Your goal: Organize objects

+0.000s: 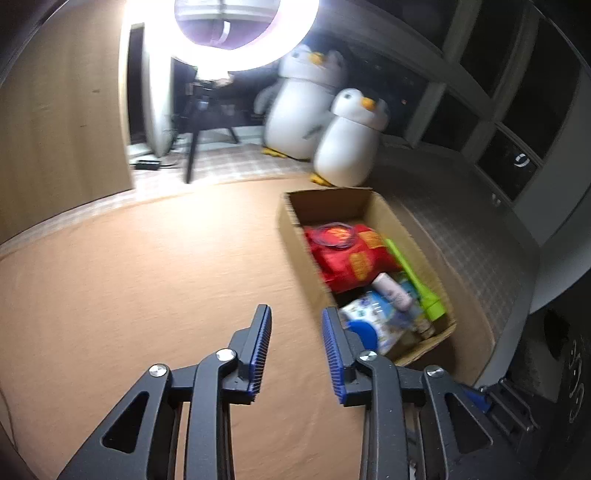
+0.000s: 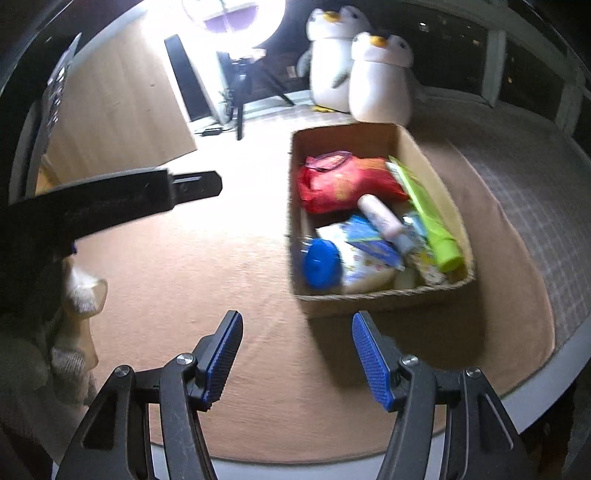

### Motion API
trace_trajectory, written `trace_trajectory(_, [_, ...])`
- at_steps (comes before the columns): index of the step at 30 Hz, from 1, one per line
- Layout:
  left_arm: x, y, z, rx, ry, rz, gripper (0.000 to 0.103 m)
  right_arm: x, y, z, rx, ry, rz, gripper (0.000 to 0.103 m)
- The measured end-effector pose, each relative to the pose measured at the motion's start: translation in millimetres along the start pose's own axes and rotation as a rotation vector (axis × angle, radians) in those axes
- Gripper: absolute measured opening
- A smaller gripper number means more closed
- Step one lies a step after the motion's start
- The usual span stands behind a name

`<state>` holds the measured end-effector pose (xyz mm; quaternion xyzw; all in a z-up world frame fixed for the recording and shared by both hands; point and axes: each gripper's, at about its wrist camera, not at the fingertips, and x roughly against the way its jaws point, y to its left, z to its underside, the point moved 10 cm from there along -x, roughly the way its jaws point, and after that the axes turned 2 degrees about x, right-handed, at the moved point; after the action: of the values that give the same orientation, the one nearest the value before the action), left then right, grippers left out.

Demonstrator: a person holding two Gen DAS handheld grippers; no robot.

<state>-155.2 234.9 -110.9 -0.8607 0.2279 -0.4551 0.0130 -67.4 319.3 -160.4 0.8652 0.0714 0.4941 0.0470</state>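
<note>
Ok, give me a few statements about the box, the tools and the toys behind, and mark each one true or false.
1. The cardboard box holds a red bag. True.
2. The right tool grips a bottle. False: nothing is between its pads.
3. Two plush penguins stand behind the box. True.
4. The green tube lies on the mat outside the box. False: it lies inside, along the box's right wall.
5. The left tool holds nothing. True.

Dim room, glaring ring light (image 1: 243, 33) at top, motion blur, dark fisheye edges
</note>
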Motion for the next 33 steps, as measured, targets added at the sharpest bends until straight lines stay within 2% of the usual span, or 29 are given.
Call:
trace_trajectory(2, [11, 16, 4, 0.010, -0.012, -0.024, 0.039, -1, 13, -2, 0.019, -0.002, -0.011, 0.061])
trace_trajectory(4, [22, 33, 10, 0.027, -0.021, -0.045, 0.049, -3, 28, -6, 0.042, -0.006, -0.020, 0.061])
trace_trajectory(8, [42, 69, 21, 0.062, -0.038, -0.099, 0.057, -6, 57, -10, 0.086, -0.011, -0.040, 0.061])
trace_trajectory(10, [53, 90, 28, 0.084, -0.043, -0.127, 0.066, -8, 69, -12, 0.106, -0.011, -0.048, 0.061])
trace_trajectory(13, [67, 114, 37, 0.104, -0.049, -0.164, 0.072, -11, 89, -14, 0.134, -0.010, -0.057, 0.063])
trace_trajectory(17, [85, 142, 50, 0.127, -0.056, -0.205, 0.078, -13, 108, -18, 0.159, -0.020, -0.060, 0.072])
trace_trajectory(21, [97, 163, 62, 0.133, -0.058, -0.252, 0.084, -13, 125, -24, 0.177, -0.035, -0.068, 0.072])
trace_trajectory(24, [105, 177, 72, 0.156, -0.050, -0.270, 0.084, -12, 134, -28, 0.188, -0.046, -0.067, 0.072])
trace_trajectory(30, [119, 196, 87, 0.208, -0.054, -0.292, 0.087, -6, 144, -28, 0.212, -0.077, -0.041, 0.078])
trace_trajectory(33, [125, 201, 92, 0.221, -0.056, -0.294, 0.092, -4, 145, -27, 0.207, -0.085, -0.036, 0.079])
